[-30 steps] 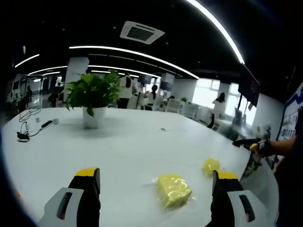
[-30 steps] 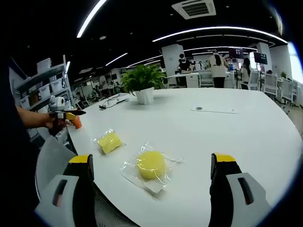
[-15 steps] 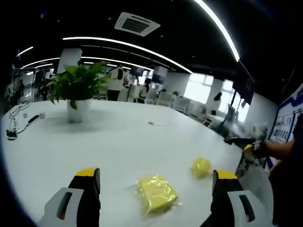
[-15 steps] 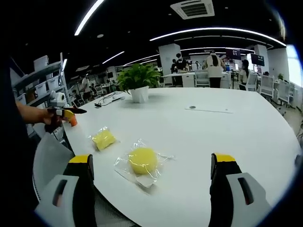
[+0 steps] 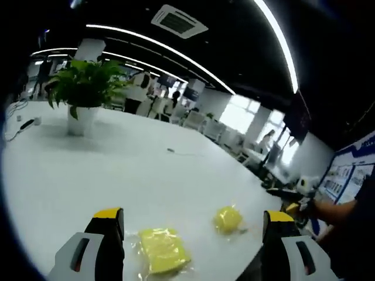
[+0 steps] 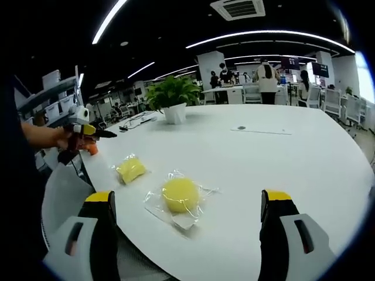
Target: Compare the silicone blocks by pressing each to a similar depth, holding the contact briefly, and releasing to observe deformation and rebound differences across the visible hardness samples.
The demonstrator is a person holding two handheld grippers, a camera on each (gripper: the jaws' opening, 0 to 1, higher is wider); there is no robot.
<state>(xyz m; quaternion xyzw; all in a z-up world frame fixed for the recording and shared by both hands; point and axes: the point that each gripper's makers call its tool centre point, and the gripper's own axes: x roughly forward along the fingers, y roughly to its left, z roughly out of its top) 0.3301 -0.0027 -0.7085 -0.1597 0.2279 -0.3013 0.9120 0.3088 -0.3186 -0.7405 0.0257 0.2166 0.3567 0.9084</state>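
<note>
Both claws, left claw (image 5: 192, 249) and right claw (image 6: 193, 234), have jaws apart and hold nothing; the clear-wrapped round yellow silicone block (image 6: 180, 194) near the white tabletop (image 6: 281, 164) edge may slide off when pressed.

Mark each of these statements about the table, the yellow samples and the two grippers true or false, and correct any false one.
1. Two yellow samples, a round one and a blocky one, lie on the white table. True.
2. The right gripper is pressing the round sample. False: its jaws stand apart, short of it.
3. Both samples are in clear wrap. True.
4. The potted plant stands between the samples. False: it stands far behind them.
5. The left gripper is open. True.
</note>
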